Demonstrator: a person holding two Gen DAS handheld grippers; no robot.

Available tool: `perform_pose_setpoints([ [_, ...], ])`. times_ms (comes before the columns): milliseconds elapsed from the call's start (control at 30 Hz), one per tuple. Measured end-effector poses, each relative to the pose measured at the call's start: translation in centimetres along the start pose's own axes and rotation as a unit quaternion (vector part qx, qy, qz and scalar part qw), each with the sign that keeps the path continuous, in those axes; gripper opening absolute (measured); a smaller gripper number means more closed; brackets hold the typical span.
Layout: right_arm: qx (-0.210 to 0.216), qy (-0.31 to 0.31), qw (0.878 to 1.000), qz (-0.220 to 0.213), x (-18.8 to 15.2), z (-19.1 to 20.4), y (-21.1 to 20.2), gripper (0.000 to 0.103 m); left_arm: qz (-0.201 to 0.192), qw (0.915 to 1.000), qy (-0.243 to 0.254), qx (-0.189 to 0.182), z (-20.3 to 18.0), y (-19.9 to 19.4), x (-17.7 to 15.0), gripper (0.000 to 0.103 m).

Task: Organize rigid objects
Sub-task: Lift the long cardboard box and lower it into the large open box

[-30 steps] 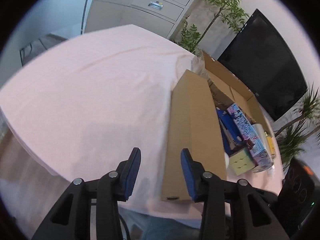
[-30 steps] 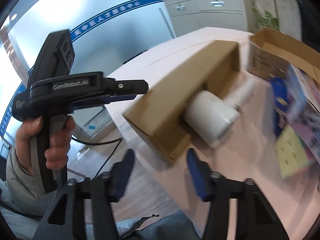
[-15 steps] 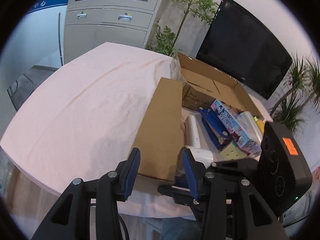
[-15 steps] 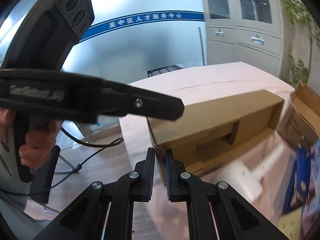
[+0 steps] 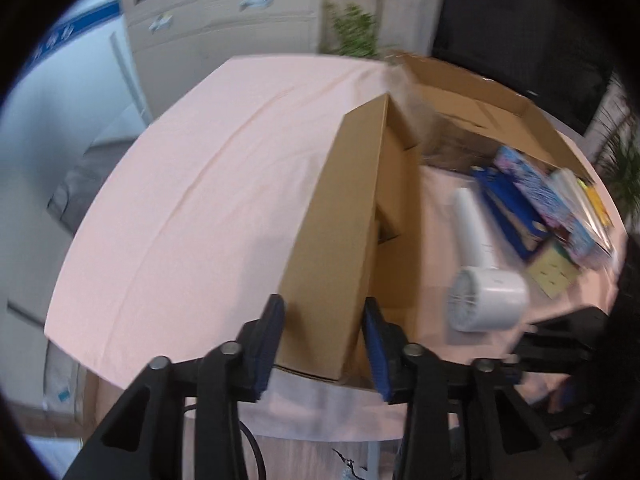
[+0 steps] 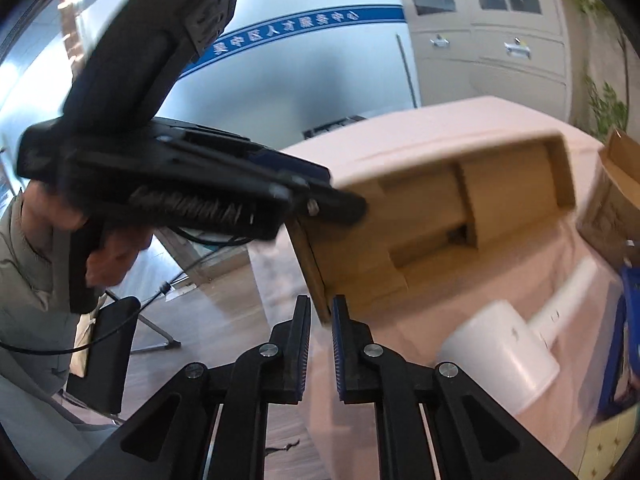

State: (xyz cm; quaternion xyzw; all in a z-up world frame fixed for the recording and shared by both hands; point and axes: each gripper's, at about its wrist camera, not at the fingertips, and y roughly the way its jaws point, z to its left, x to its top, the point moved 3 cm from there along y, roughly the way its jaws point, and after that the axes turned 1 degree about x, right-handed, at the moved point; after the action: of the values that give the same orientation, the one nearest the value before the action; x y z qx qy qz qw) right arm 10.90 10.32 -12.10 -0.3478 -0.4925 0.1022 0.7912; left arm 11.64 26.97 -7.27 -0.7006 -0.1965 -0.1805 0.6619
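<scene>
Cardboard box [image 5: 348, 240], long and open-sided, lies at the near edge of the worktop [image 5: 208, 184], centre of the frame. We see our left gripper [image 5: 324, 336] spread wide, its blue fingers [image 5: 270, 332] straddling the box's near end; whether they touch it we cannot tell. Our right gripper [image 6: 321, 320] is nearly closed, pinching the box's thin end wall [image 6: 316, 280]. A white hair dryer [image 5: 480, 272] lies right of the box. Farther right sit coloured packages [image 5: 552, 208] and an open carton [image 5: 480, 100]. Pink cloth covers the worktop; grey cabinets [image 5: 224, 16] stand at upper left.
</scene>
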Motion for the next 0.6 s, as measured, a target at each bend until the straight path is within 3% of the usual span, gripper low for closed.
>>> perform_pose_setpoints([
  [100,-0.014,0.059,0.998,-0.002,0.6,-1.1,-0.6,0.03,0.037,0.9978,-0.041,-0.035,2.0,2.1,-0.2,0.017],
  [133,-0.024,0.076,0.997,-0.001,0.9,-1.0,-0.8,0.043,0.045,0.9967,-0.049,-0.047,2.3,2.7,-0.4,0.016],
  [167,-0.032,0.094,0.995,0.0,1.3,-1.1,-0.8,0.049,0.044,0.9963,-0.05,-0.054,2.3,2.7,-0.6,0.016],
  [300,-0.075,0.158,0.984,0.02,2.4,-2.5,-0.3,0.049,0.038,0.9961,-0.053,-0.06,2.3,2.7,-0.9,0.016],
  [367,-0.116,0.176,0.977,0.036,2.4,-3.4,0.5,0.04,0.037,0.9963,-0.052,-0.059,2.2,2.7,-1.0,0.016],
  [600,-0.176,0.186,0.966,0.029,4.4,-1.3,1.2,0.025,0.043,0.9964,-0.045,-0.056,2.2,3.3,-0.9,0.017],
])
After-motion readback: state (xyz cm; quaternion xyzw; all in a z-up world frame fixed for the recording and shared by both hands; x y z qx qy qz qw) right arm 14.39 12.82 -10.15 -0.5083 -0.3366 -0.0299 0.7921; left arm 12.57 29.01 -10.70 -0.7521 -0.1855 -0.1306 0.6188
